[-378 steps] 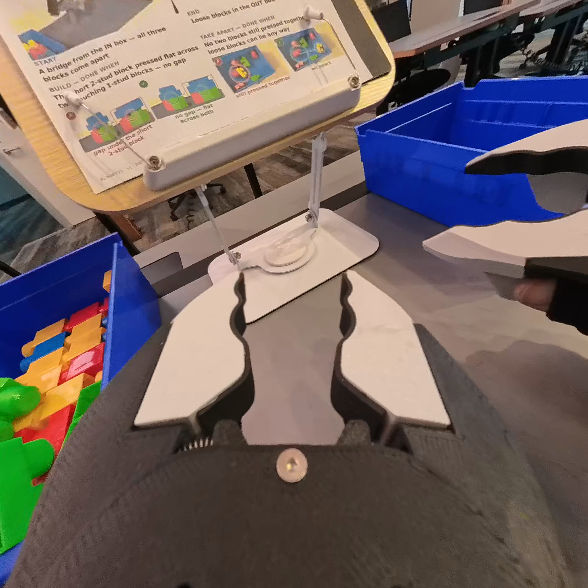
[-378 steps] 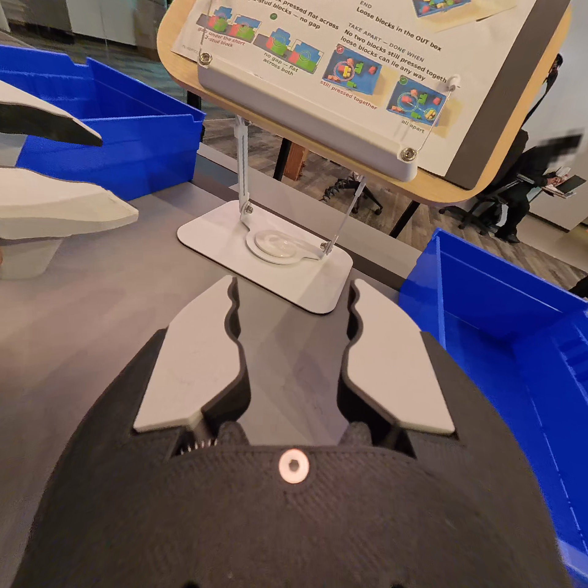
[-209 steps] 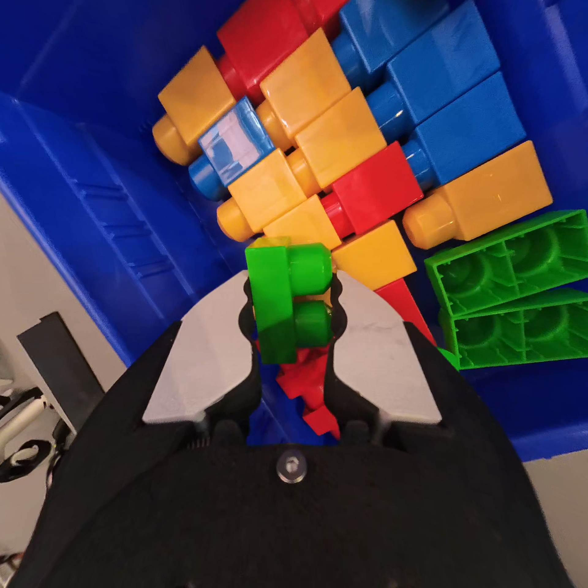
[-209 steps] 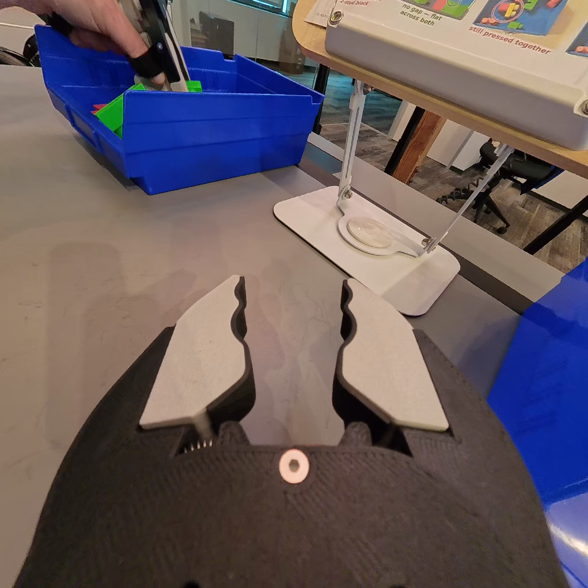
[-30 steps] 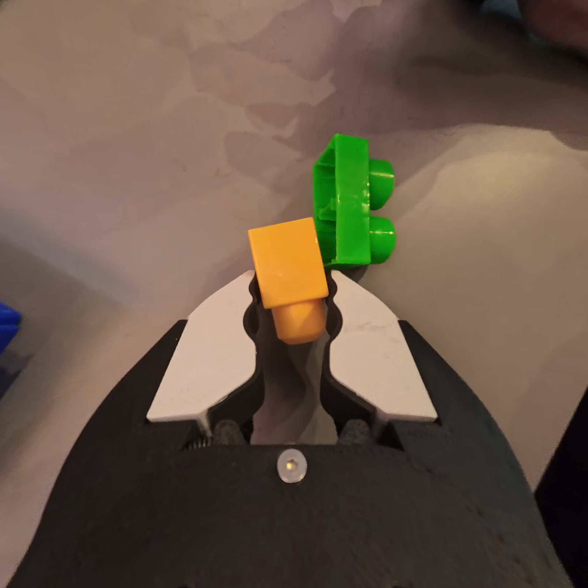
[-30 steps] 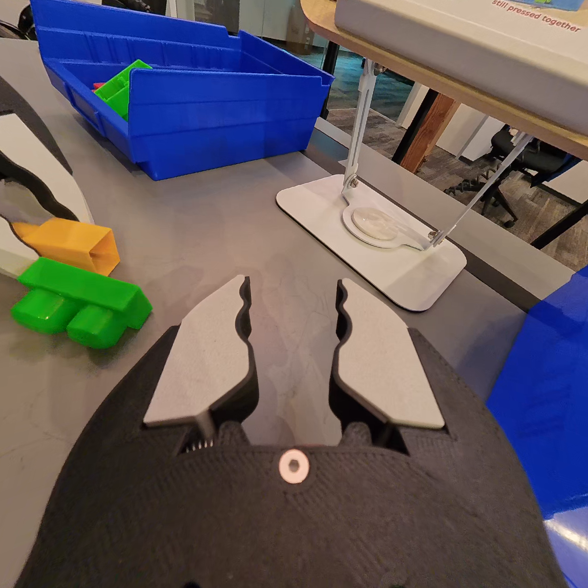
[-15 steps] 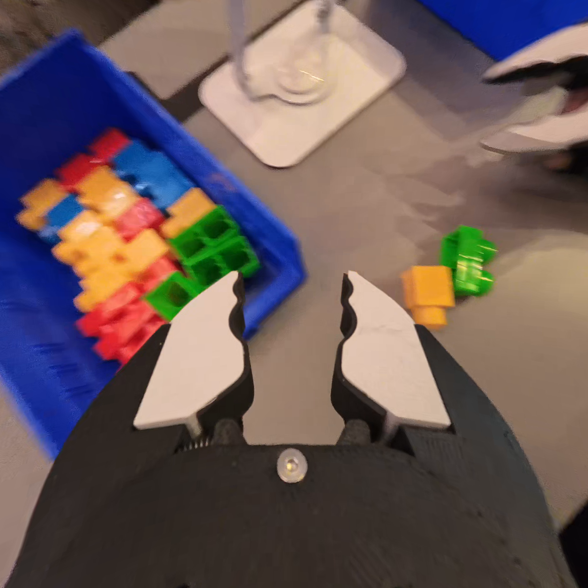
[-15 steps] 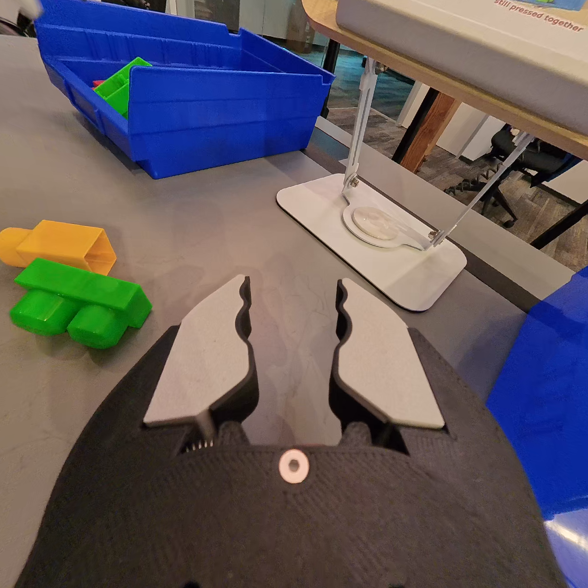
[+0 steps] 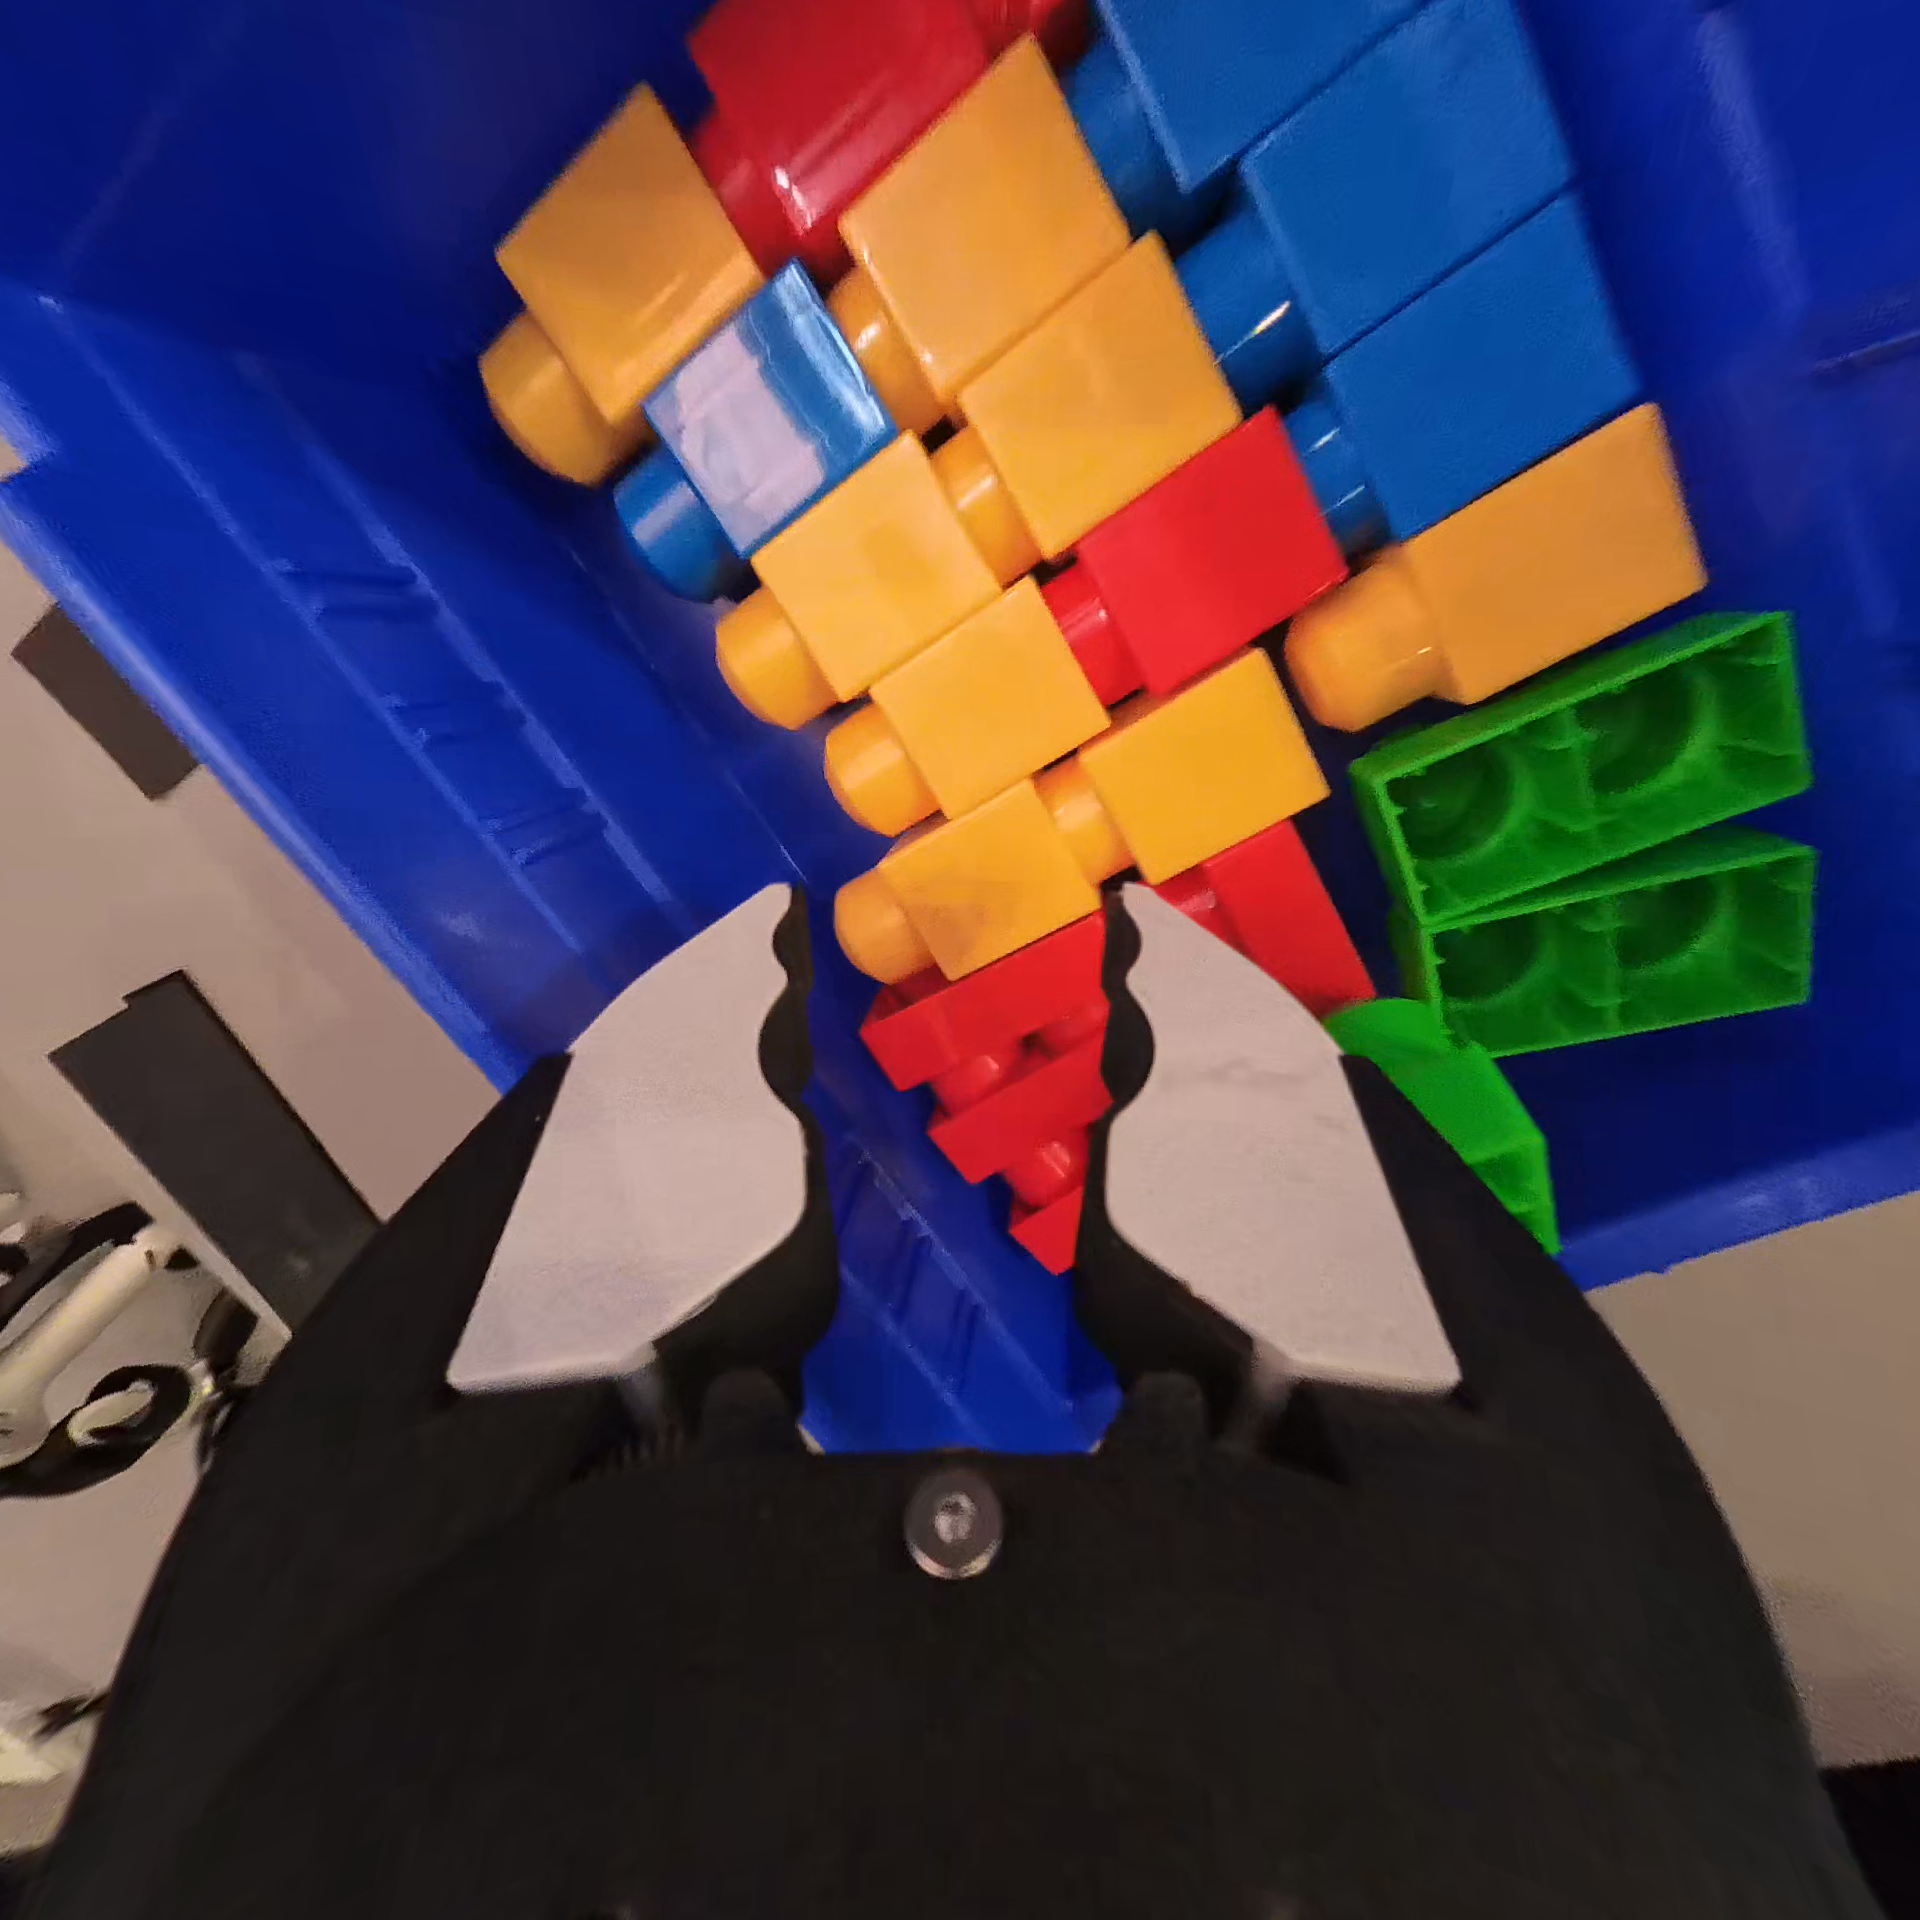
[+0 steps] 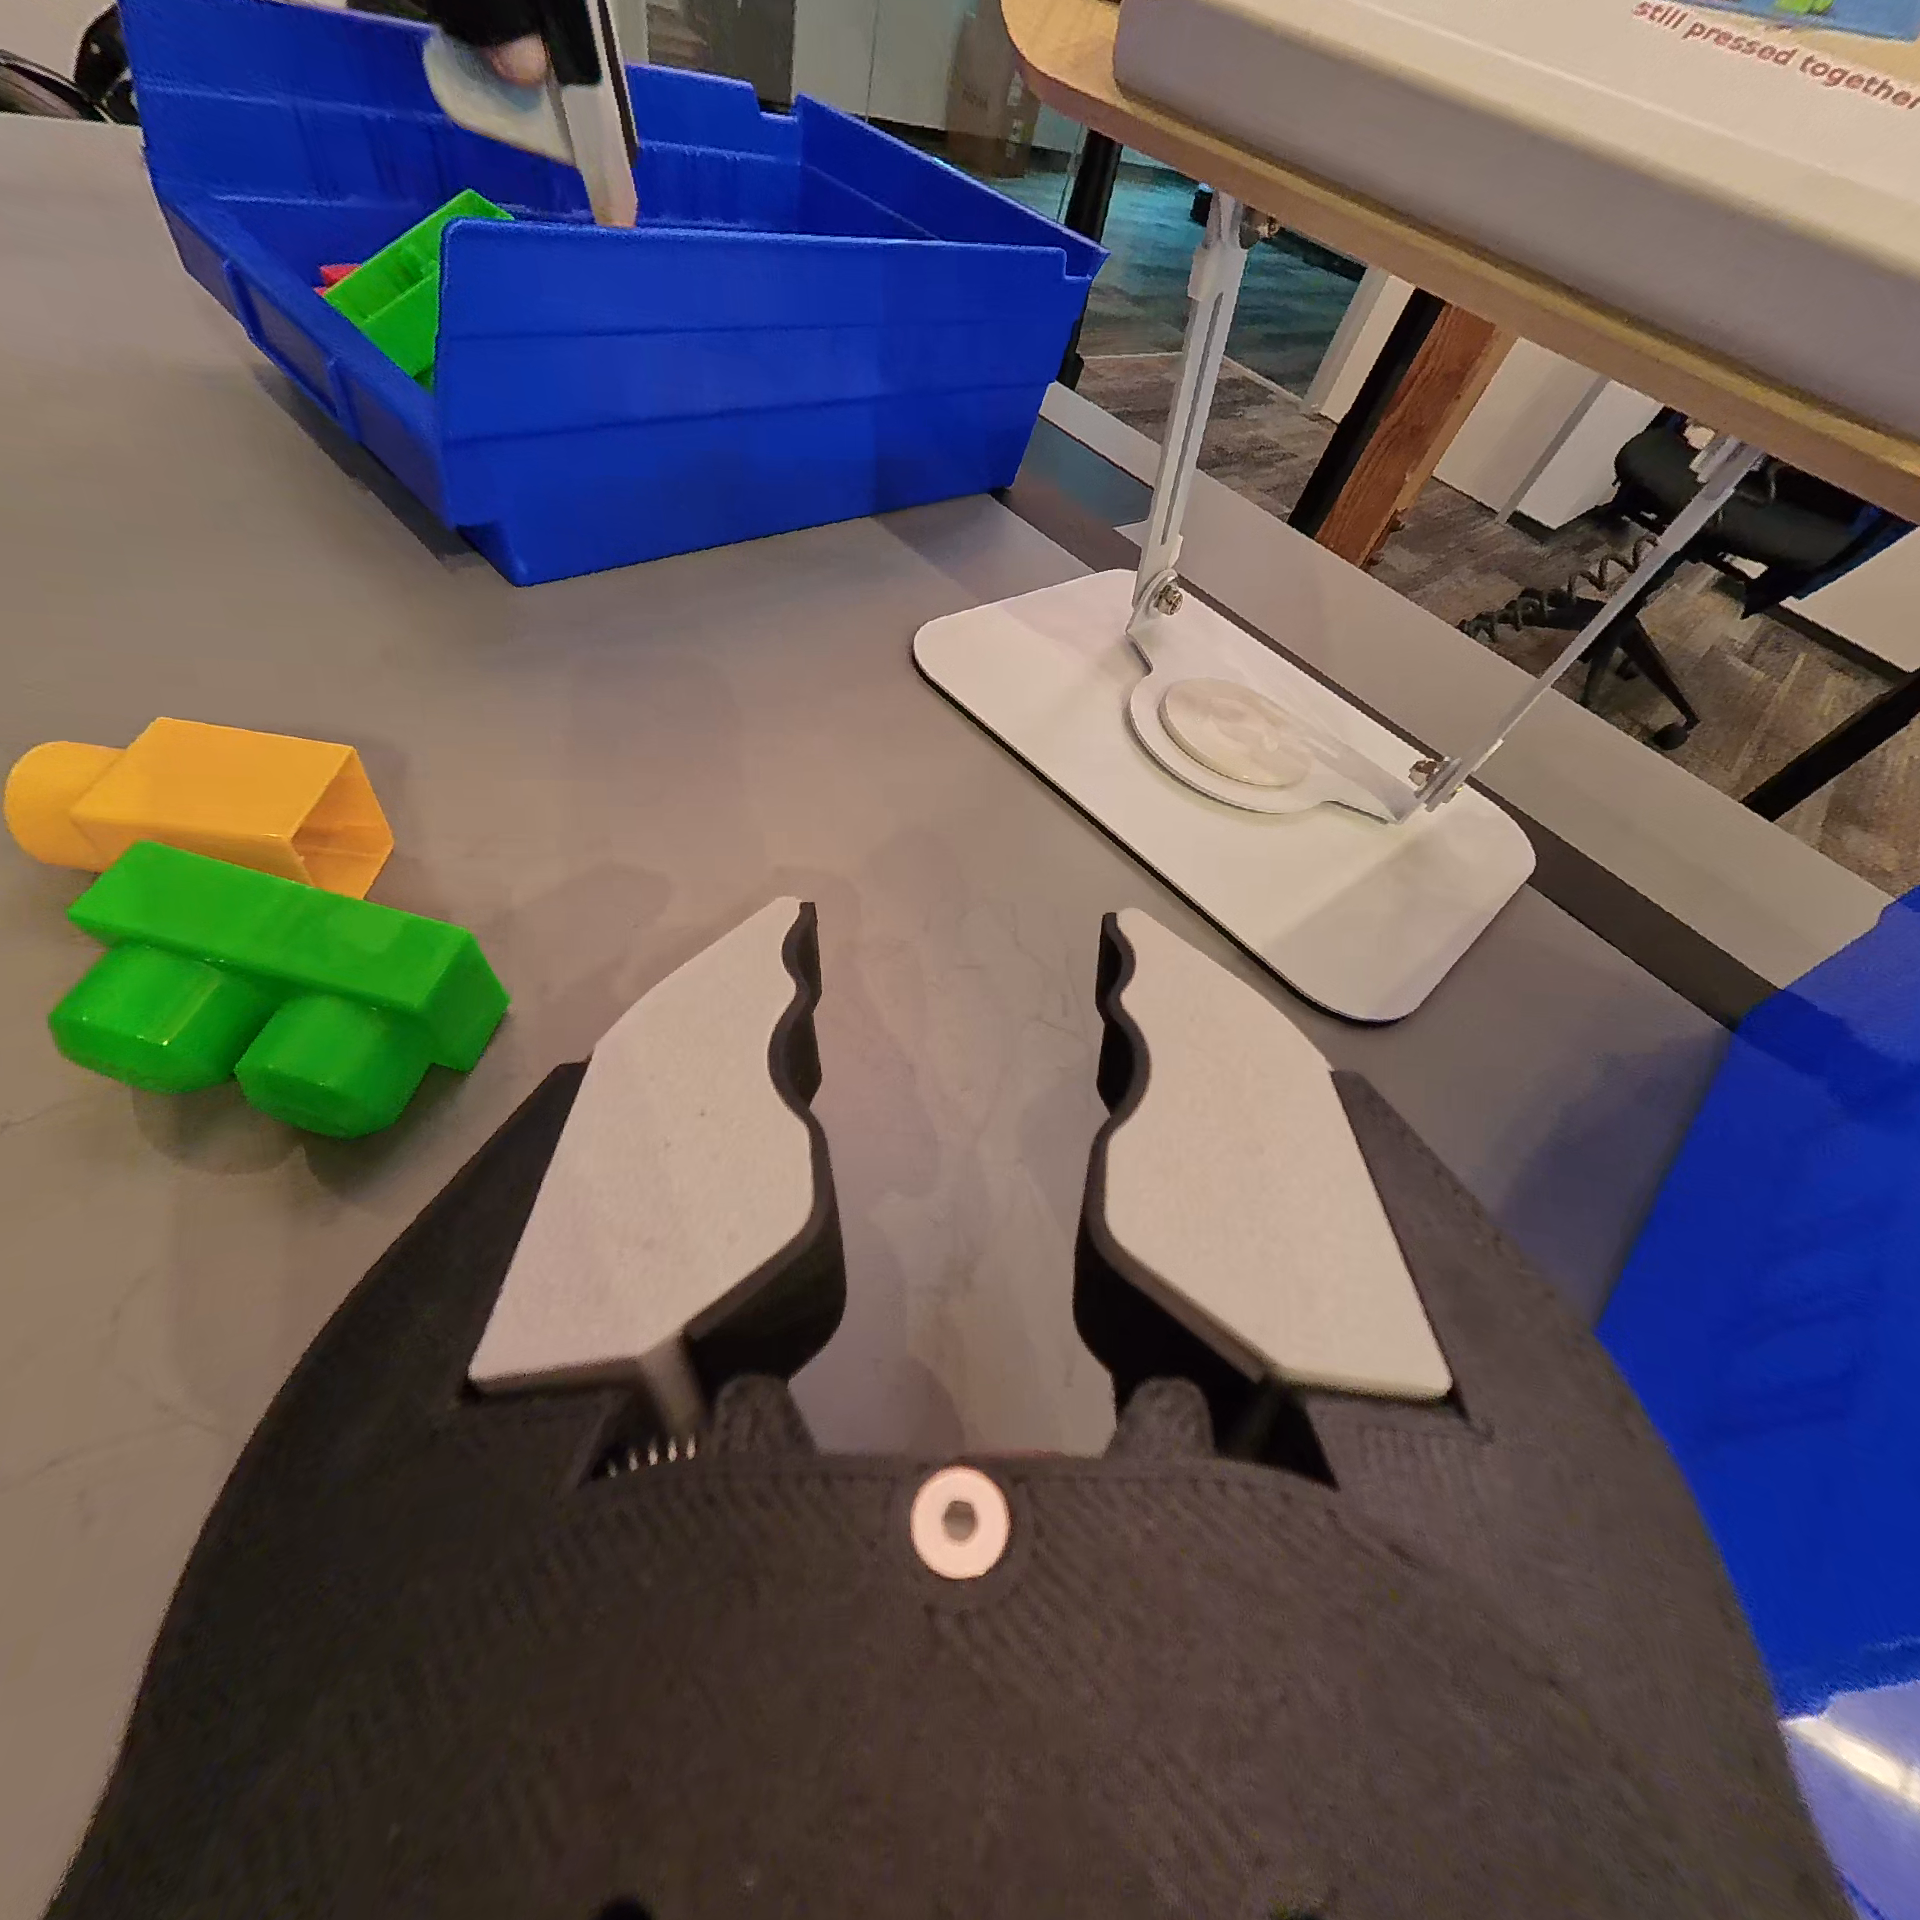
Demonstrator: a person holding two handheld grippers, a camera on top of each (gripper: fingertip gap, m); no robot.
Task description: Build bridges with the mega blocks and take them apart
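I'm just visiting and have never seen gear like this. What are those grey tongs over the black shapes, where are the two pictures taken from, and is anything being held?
There is no robot here: a person holds a two-finger gripper in each hand, and a camera on each looks forward along its fingers. The black bulk at the bottom of each picture is the tool's body.

The left gripper hangs over a blue bin full of yellow, red, blue and green blocks. Its jaws are apart, with a yellow block just beyond the tips, not gripped.

The right gripper hangs over the grey table, open and empty. On the table to its left lie an orange-yellow block and a green two-stud block, both on their sides. Farther back is a white stand base.
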